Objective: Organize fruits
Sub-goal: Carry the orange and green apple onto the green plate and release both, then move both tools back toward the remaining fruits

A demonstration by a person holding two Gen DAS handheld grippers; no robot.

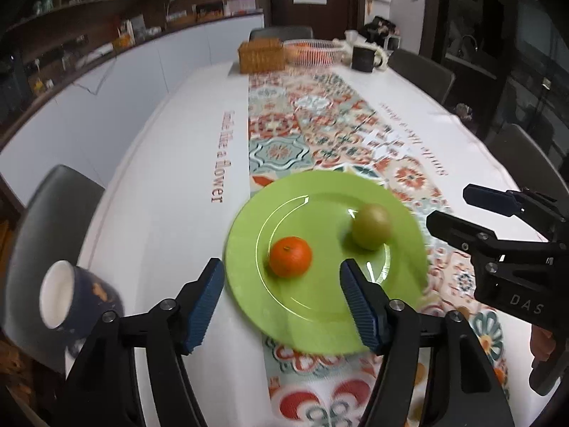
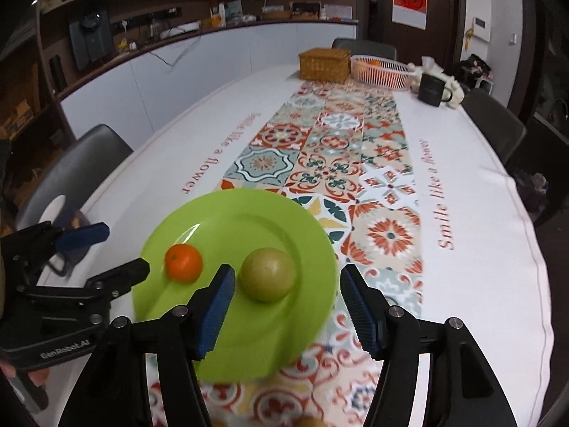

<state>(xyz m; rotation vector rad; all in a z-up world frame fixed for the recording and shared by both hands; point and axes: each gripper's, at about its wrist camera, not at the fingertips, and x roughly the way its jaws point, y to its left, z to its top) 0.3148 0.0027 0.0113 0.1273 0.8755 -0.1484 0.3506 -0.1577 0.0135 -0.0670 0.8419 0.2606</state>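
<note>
From the left wrist view, the left claw (image 1: pixel 281 306) hangs released above the near rim of the green plate (image 1: pixel 249 306), its blue pads spread with nothing between them. The mandarin (image 1: pixel 290 257) sits on the near-left part of the plate, just beyond the pads, and the green fruit (image 1: pixel 371 227) rests to its right, apart from it. A dark mug (image 1: pixel 76 299) stands close to the left edge of the surface (image 1: pixel 170 220), near the left pad. The right claw (image 1: pixel 448 210) shows at the right, also spread and empty. A wicker box (image 1: pixel 261 56) and a white wire basket (image 1: pixel 313 51) stand at the far end of the surface.

From the right wrist view, the right claw (image 2: pixel 288 306) is released too, its pads flanking the green fruit (image 2: pixel 267 274) without touching it. The mandarin (image 2: pixel 183 262) lies to the left on the plate (image 2: pixel 249 220), close to the left claw (image 2: pixel 122 251).

Risks, as I judge them: both fruits are round and loose on a smooth plate, so a nudge from a pad could roll one off the rim. The two claws work close together and could collide. The mug near the left edge could be knocked by the left claw.
</note>
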